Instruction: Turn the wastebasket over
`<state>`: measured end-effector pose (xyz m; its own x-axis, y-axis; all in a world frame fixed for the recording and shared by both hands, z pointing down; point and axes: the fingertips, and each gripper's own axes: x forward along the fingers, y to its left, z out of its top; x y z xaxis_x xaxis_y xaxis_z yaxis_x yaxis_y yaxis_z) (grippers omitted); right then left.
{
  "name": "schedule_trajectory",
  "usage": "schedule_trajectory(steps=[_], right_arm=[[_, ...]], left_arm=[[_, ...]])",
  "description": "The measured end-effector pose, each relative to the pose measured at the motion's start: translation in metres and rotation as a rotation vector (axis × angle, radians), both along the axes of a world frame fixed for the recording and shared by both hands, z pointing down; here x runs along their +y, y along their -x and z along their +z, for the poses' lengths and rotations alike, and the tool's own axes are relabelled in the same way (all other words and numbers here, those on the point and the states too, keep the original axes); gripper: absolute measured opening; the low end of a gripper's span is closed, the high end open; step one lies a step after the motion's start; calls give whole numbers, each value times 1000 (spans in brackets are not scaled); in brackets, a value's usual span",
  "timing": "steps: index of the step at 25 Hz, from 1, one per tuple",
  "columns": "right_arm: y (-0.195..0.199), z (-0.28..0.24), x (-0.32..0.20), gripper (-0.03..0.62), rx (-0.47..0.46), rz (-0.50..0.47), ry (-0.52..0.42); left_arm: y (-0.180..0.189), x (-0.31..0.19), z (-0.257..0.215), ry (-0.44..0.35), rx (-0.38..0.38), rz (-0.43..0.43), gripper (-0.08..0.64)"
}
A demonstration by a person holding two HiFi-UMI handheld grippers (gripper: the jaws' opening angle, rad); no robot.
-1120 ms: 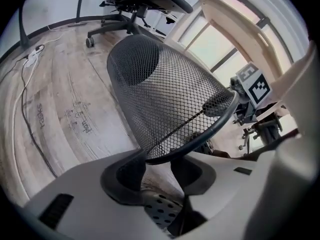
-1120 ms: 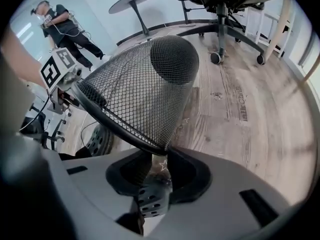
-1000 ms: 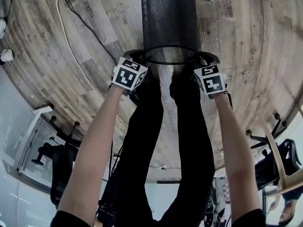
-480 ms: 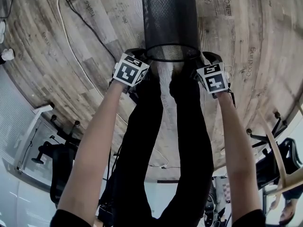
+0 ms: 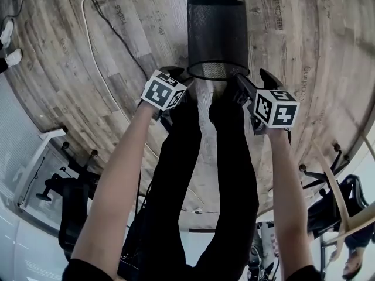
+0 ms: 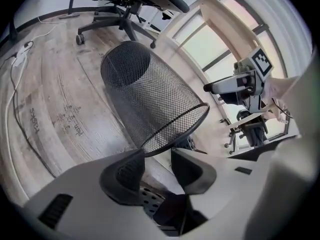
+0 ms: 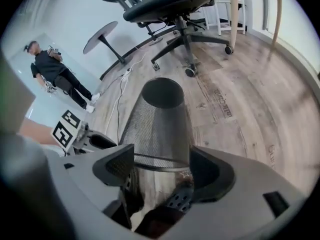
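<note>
Underfoot, a grey wood-plank floor (image 5: 70, 69) is running out on every side, and a white cable (image 5: 94, 45) is trailing across it, left of the basket. A black office chair (image 7: 175, 4) on castors is standing farther off, and a person (image 7: 55, 74) is standing by the pale wall. I am looking down past my own black trouser legs (image 5: 193, 174).

Just beyond my feet the black wire-mesh wastebasket (image 5: 215, 34) is leaning with its wide open rim toward me and its narrower closed base pointing away. Whether the base is touching the floor I cannot tell.

My left gripper (image 6: 157, 156) is holding its fingers narrowly apart, with the rim sitting at their tips and floor showing through the gap. My right gripper (image 7: 162, 161) has just been opening. Its fingers are standing wide, and the rim is crossing just ahead of them, unpressed.
</note>
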<state>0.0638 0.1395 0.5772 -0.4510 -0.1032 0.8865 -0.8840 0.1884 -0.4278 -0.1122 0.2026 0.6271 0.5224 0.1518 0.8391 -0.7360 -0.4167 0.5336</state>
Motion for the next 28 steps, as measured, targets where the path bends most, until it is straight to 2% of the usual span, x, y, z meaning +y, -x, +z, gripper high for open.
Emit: schedule_trajectory(steps=[2,5,8,11,14,19,23,28], right_arm=[[20,-8,-8,344,-27,23,3],[43,-6,-6,374,-13,31,41],[54,5,3,402,43,30,89],[50,22,14,411,116,23,129],[49,29,19,422,94,58,153],[48,33,19,431,33,62,181],[42,32,18,439,38,56,190],[48,34,17,446,43,48,169]], left_arm=[[1,-4,-4,-3,7,1,173],[3,-11,-8,-25,16,-9,172],[3,-18,-12,-64,26,-19,161],[-2,-21,-14,-61,48,-33,161],[-3,-21,-14,-59,52,-32,161],[5,-33,-17,-93,28,-24,161],[6,-67,-23,-144,30,-27,164],[-1,-142,-35,-257,42,-14,225]])
